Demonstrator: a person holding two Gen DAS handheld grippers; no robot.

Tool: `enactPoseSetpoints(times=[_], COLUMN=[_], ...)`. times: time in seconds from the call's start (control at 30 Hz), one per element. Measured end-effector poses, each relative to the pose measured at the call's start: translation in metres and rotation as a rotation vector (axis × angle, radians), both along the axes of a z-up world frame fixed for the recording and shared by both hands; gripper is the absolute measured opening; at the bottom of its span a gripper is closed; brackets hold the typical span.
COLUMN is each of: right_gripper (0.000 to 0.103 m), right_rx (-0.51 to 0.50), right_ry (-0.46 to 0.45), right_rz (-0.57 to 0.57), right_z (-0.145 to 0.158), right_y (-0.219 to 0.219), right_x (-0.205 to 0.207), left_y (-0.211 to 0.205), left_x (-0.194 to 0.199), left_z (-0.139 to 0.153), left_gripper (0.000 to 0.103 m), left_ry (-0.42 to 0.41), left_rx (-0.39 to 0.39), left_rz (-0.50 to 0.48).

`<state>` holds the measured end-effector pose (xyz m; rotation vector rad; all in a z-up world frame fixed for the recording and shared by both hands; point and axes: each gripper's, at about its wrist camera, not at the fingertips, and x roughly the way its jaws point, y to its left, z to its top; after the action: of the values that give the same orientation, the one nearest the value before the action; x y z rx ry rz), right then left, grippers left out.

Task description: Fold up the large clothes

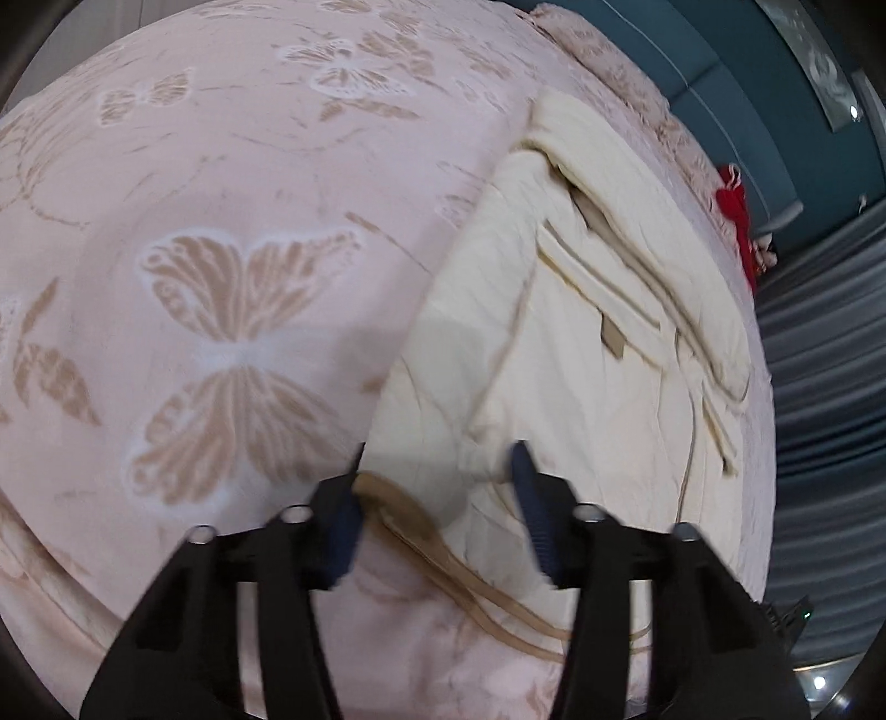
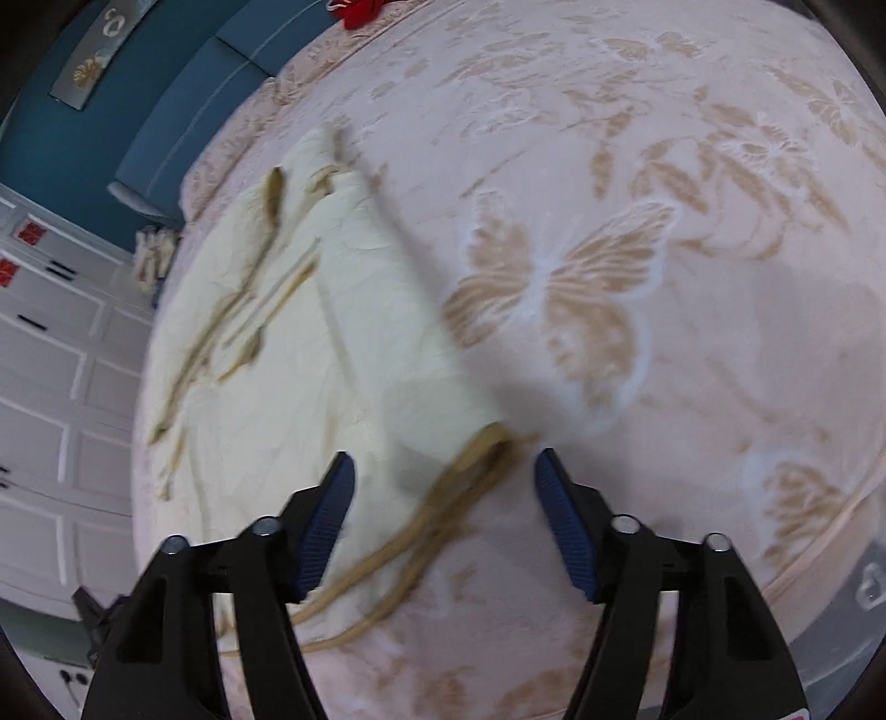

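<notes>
A cream garment point(image 1: 581, 360) lies spread and partly folded on a pink butterfly-patterned blanket point(image 1: 221, 194). Tan ties point(image 1: 421, 531) trail from its near corner. My left gripper point(image 1: 439, 448) hovers over that corner with its blue pads apart, and nothing is pinched. In the right wrist view the same garment point(image 2: 277, 360) stretches away to the left on the blanket point(image 2: 664, 360). Its folded corner and tan ties point(image 2: 421, 531) lie below my right gripper point(image 2: 443, 454). That gripper stands open, and its pads do not touch the cloth.
A red cloth point(image 1: 733, 205) point(image 2: 360, 11) lies at the far edge of the bed, by a teal padded headboard point(image 1: 720, 72) point(image 2: 183, 99). White panelled cabinets point(image 2: 50, 360) stand beyond the bed's left side. Grey slatted surfaces point(image 1: 819, 387) show beyond its right edge.
</notes>
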<state>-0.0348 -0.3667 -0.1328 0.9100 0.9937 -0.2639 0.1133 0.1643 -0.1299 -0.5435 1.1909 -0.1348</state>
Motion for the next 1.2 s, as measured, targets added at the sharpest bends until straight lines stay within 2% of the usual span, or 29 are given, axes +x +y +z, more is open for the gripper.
enactPoseSetpoints(times=[0.03, 0.07, 0.1, 0.13, 0.17, 0.3, 0.5, 0.57, 0.7, 0.87, 0.93, 1.03, 1.2], right_gripper=[0.049, 0.035, 0.026, 0.013, 0.007, 0.004, 0.002, 0.002, 0.002, 0.001, 0.001, 0.001, 0.001], right_rx=[-0.014, -0.027, -0.032, -0.026, -0.013, -0.11, -0.179, -0.239, -0.399, -0.373, -0.359, -0.378, -0.411], right_ry=[0.009, 0.014, 0.021, 0.028, 0.018, -0.019, -0.064, -0.045, -0.007, 0.037, 0.022, -0.072, -0.267], right_rz=[-0.004, -0.005, -0.005, -0.008, -0.008, 0.048, 0.139, 0.228, 0.482, 0.656, 0.669, 0.616, 0.429], right_z=[0.001, 0.001, 0.001, 0.0, 0.002, 0.026, 0.067, 0.084, 0.119, 0.146, 0.161, 0.185, 0.213], right_y=[0.001, 0.002, 0.003, 0.002, 0.003, 0.012, 0.023, 0.036, 0.067, 0.081, 0.084, 0.08, 0.047], right_x=[0.002, 0.004, 0.006, 0.009, 0.009, 0.004, -0.026, -0.04, -0.085, -0.144, -0.158, -0.153, -0.094], left_y=[-0.003, -0.004, -0.005, -0.005, -0.005, -0.003, 0.003, 0.006, 0.025, 0.043, 0.051, 0.057, 0.042], left_x=[-0.001, -0.003, -0.004, -0.005, -0.006, -0.015, -0.037, -0.052, -0.096, -0.16, -0.178, -0.183, -0.143], left_z=[0.002, 0.004, 0.006, 0.01, 0.014, 0.031, 0.066, 0.081, 0.113, 0.149, 0.161, 0.181, 0.214], left_gripper=[0.028, 0.024, 0.014, 0.012, 0.01, 0.006, 0.004, 0.004, 0.004, 0.004, 0.004, 0.004, 0.004], left_ry=[0.001, 0.001, -0.001, -0.01, -0.02, -0.076, -0.131, -0.149, -0.167, -0.147, -0.14, -0.184, -0.355], left_rx=[-0.003, -0.001, 0.006, 0.017, 0.017, -0.002, -0.007, 0.014, 0.023, 0.066, 0.063, 0.035, 0.003], left_rz=[-0.007, -0.01, -0.011, -0.012, -0.015, -0.02, -0.044, -0.082, -0.136, -0.213, -0.205, -0.167, -0.145])
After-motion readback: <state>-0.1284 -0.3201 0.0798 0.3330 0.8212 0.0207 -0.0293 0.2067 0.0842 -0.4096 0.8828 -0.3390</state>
